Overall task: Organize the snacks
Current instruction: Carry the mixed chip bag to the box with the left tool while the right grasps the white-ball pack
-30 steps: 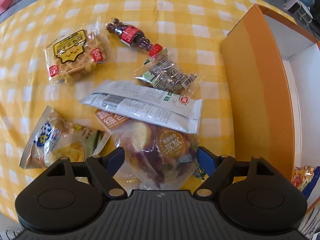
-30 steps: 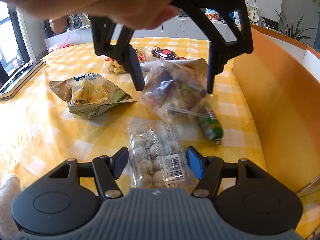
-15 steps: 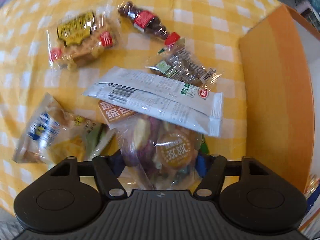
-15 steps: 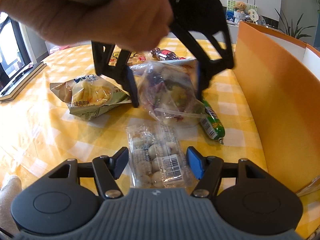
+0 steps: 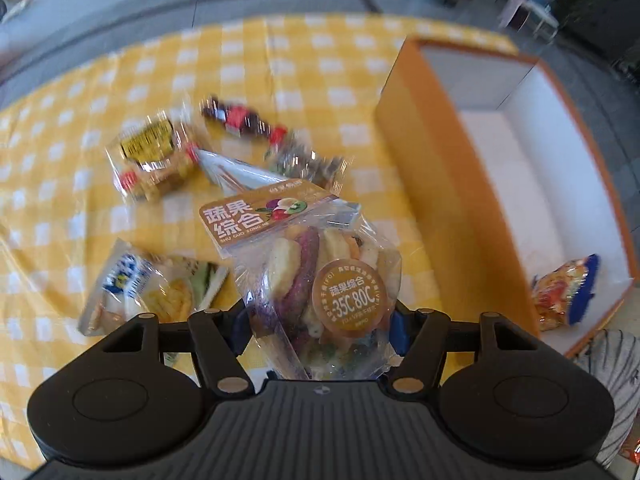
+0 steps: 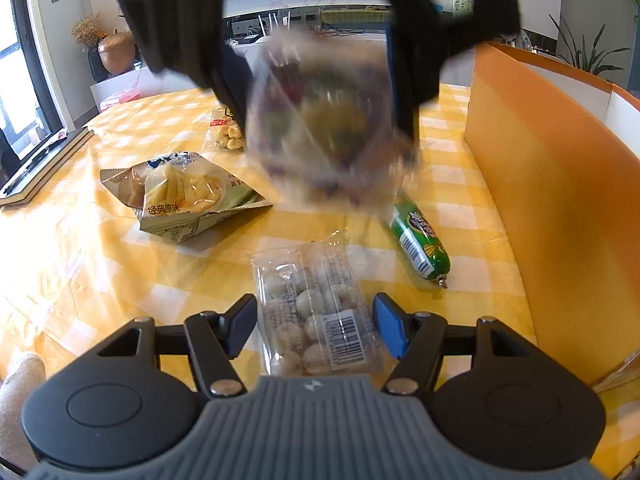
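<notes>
The clear bag of dried fruit and vegetable crisps (image 5: 320,280), with its brown header card and round brown sticker, hangs above the table between the blue pads of the left gripper (image 5: 318,322), whose jaws are closing on the bag's lower part and pressing its sides in. In the right wrist view the same bag shows as a blurred bundle held clear of the tablecloth. Below it on the yellow-and-white checked tablecloth (image 5: 60,168) lie the other snacks: a blue-and-white packet of chips (image 5: 152,288) near left, a clear pack of small golden biscuits with a yellow label (image 5: 154,160) farther left, a white-backed flat packet (image 5: 236,172) just beyond the bag's header, a dark, cola-bottle-shaped sweet pack with a red label (image 5: 240,118) at the far side, and a small blurred clear packet (image 5: 304,160) beside it. To the right stands an open orange box with a white inside (image 5: 424,184); an orange-and-blue snack bag (image 5: 568,292) lies in its near end. The right gripper (image 6: 316,328) hovers low over the table with its jaws apart, a clear pack of pale round sweets with a barcode (image 6: 316,320) lying flat between the fingers; I cannot tell whether the pads touch it. A green sausage stick (image 6: 420,240) lies just right of that pack, near the box wall.
</notes>
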Demonstrator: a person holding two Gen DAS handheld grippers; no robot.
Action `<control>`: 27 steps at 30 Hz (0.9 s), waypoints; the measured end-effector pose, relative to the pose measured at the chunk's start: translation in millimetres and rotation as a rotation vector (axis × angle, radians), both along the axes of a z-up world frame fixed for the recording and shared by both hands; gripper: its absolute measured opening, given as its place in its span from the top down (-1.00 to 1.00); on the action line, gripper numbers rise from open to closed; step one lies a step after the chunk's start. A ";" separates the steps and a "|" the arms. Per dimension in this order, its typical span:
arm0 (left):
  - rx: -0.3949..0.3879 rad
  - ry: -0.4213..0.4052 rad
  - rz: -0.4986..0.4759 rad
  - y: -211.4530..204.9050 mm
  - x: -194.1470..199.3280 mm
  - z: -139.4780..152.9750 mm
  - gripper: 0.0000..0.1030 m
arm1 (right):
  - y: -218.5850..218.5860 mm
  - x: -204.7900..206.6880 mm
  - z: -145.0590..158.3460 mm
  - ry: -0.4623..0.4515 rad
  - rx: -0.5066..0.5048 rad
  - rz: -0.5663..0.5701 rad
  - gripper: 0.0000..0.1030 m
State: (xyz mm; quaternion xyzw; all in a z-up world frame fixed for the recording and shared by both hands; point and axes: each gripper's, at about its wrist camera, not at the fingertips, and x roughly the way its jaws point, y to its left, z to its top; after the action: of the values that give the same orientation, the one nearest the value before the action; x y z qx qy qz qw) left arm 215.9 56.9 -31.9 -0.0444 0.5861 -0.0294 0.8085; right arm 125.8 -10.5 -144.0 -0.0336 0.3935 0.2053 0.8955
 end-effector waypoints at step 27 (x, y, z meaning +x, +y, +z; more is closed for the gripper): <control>-0.290 -0.383 0.270 54.8 -113.1 16.3 -0.42 | -26.5 -31.2 30.2 -0.033 0.135 -0.013 -0.05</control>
State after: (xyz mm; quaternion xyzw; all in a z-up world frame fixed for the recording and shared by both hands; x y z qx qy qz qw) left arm 102.8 111.7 -15.7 -0.2312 0.4010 -0.0128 0.8863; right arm 94.6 -37.0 -113.8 0.0260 0.3641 0.2251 0.9034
